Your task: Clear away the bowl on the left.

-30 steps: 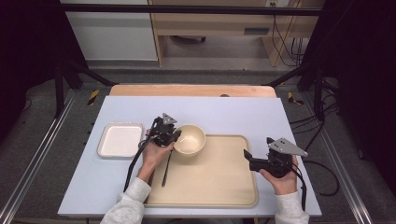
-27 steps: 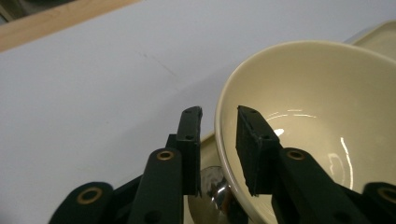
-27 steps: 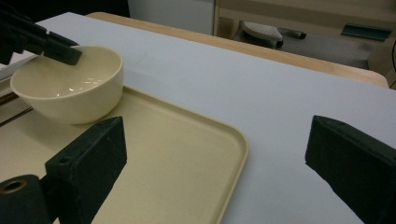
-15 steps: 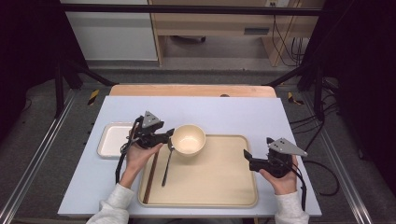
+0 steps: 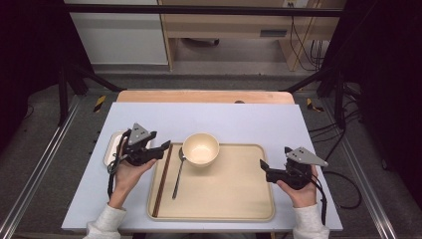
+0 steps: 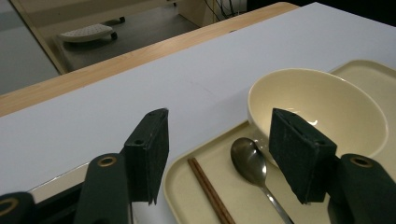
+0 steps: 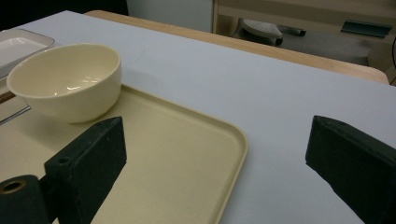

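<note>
A cream bowl (image 5: 200, 149) stands at the back left of the beige tray (image 5: 224, 204). A metal spoon (image 5: 177, 175) and brown chopsticks (image 5: 161, 180) lie on the tray to the bowl's left. My left gripper (image 5: 166, 146) hovers over the tray's left edge, pointing right at the bowl. In the left gripper view its jaws (image 6: 219, 121) have just been opening and stand apart with nothing between them; the bowl (image 6: 327, 107), spoon (image 6: 249, 157) and chopsticks (image 6: 208, 189) lie beyond. My right gripper (image 5: 262, 167) is open over the tray's right part, nothing in it (image 7: 217, 126).
A small white tray (image 5: 110, 148) sits on the pale blue table top left of the beige tray, partly under my left hand. The bowl (image 7: 65, 81) and white tray (image 7: 18, 44) appear far off in the right gripper view. A wooden strip runs along the table's far edge.
My left gripper has drawn back to the left from the bowl's rim, and its jaws have opened. The bowl stays in place. The right gripper has not moved.
</note>
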A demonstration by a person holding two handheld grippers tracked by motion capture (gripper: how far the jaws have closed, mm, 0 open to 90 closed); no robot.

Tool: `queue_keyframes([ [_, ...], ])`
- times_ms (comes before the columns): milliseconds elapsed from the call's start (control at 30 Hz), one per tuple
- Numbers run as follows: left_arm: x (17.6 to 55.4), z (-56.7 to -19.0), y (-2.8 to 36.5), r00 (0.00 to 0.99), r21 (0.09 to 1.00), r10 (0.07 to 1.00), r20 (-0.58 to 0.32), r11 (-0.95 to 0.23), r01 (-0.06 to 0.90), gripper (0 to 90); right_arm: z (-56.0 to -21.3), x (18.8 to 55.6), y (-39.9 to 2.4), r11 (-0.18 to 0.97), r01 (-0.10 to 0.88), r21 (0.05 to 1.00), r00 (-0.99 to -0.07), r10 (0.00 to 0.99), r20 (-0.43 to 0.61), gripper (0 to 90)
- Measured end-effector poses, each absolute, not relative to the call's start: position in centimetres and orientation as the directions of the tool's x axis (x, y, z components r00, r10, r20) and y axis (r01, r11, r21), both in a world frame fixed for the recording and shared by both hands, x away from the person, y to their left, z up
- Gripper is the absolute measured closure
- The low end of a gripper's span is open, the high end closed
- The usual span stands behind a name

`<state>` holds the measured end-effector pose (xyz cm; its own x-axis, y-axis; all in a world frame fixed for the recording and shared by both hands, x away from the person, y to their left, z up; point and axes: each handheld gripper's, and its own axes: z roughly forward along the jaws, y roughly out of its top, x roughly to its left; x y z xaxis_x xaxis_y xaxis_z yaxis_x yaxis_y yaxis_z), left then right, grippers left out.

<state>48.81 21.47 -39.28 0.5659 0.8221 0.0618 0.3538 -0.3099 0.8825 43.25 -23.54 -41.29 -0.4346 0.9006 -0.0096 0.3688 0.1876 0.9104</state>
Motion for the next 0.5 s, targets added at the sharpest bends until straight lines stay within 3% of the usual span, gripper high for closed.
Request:
queue_keyframes([
  [500, 47.1, -40.6, 25.7, 0.513, 0.879, 0.855, 0.081, -0.304, 0.367, 29.5, -41.3, 43.2, -23.5, 0.184, 0.370, 0.911, -0.429, 0.903, -0.009, 5.5],
])
